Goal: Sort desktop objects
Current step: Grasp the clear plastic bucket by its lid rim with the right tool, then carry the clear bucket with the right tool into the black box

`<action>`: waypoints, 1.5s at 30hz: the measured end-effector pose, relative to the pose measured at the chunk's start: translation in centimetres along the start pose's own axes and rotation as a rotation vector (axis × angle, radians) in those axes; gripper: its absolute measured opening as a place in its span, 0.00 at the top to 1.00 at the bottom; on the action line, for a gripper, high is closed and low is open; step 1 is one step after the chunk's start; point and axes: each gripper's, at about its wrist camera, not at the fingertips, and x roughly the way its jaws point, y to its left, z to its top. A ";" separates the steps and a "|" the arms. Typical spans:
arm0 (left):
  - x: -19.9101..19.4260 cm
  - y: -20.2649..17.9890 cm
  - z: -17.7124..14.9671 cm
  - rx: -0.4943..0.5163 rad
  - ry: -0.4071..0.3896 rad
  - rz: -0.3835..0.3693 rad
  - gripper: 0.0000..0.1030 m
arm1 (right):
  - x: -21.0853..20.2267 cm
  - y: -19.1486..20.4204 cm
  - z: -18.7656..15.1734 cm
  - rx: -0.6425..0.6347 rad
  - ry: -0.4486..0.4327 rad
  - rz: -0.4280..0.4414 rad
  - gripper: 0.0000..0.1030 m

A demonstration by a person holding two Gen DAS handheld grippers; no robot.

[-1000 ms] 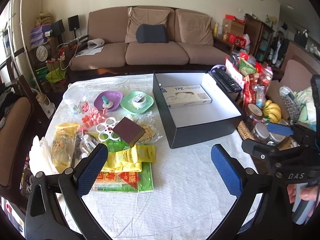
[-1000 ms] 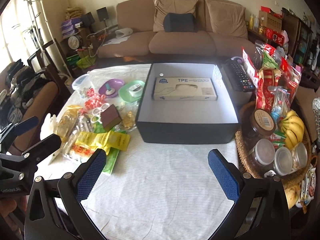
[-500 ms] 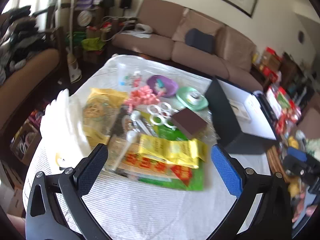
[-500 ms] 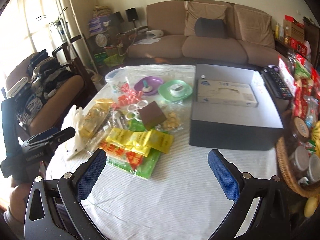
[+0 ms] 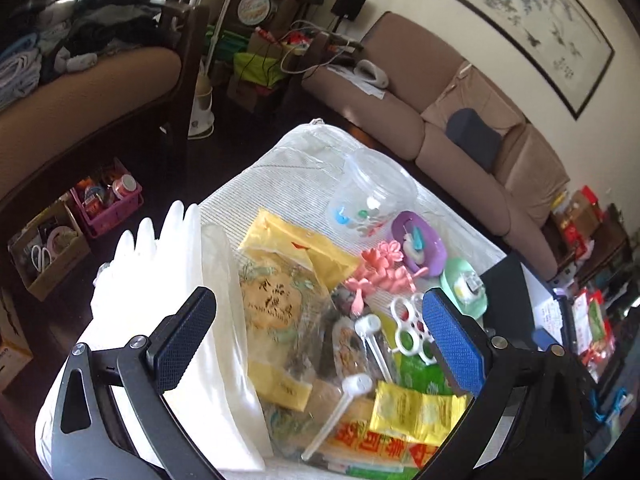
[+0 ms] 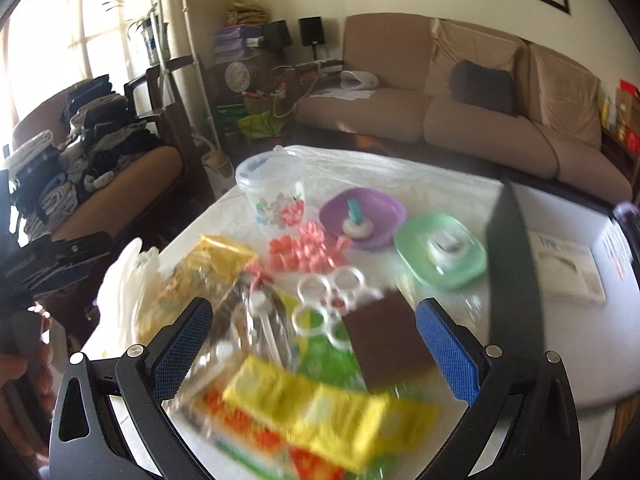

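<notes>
My left gripper (image 5: 320, 340) is open and empty above the table's left pile: a white glove stack (image 5: 160, 280), clear snack bags (image 5: 280, 308), white scoops (image 5: 348, 396), yellow packets (image 5: 416, 412), a white ring holder (image 5: 408, 332) and pink clips (image 5: 380, 272). My right gripper (image 6: 314, 346) is open and empty above the same pile, over the yellow packets (image 6: 332, 412), next to a brown block (image 6: 384, 344). The black box (image 6: 516, 264) with a white carton (image 6: 568, 272) stands at the right. The right wrist view is blurred.
A clear printed cup (image 5: 372, 196), a purple dish (image 5: 420, 244) and a green dish (image 5: 464, 288) stand behind the pile. The left gripper shows at the left edge of the right wrist view (image 6: 52, 260). A chair with clothes (image 6: 80, 148) and a sofa (image 6: 480, 120) surround the table.
Both grippers have swung left and moved closer to the pile of packets and bags. The black box has slid to the right edge of both views. Both stay open.
</notes>
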 end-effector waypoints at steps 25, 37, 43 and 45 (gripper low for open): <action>2.0 4.3 2.3 -0.100 0.031 -0.097 0.00 | 23.9 2.9 7.9 0.031 0.021 0.009 0.00; 2.1 3.5 2.2 -0.081 0.032 -0.106 0.00 | 25.7 4.7 9.3 -0.042 -0.007 -0.068 0.03; 2.1 2.6 2.3 -0.063 0.023 -0.105 0.00 | 20.8 3.6 10.8 -0.022 -0.050 -0.003 0.05; 2.2 1.8 2.3 -0.047 0.024 -0.120 0.00 | 18.0 3.2 11.3 -0.020 -0.063 0.035 0.05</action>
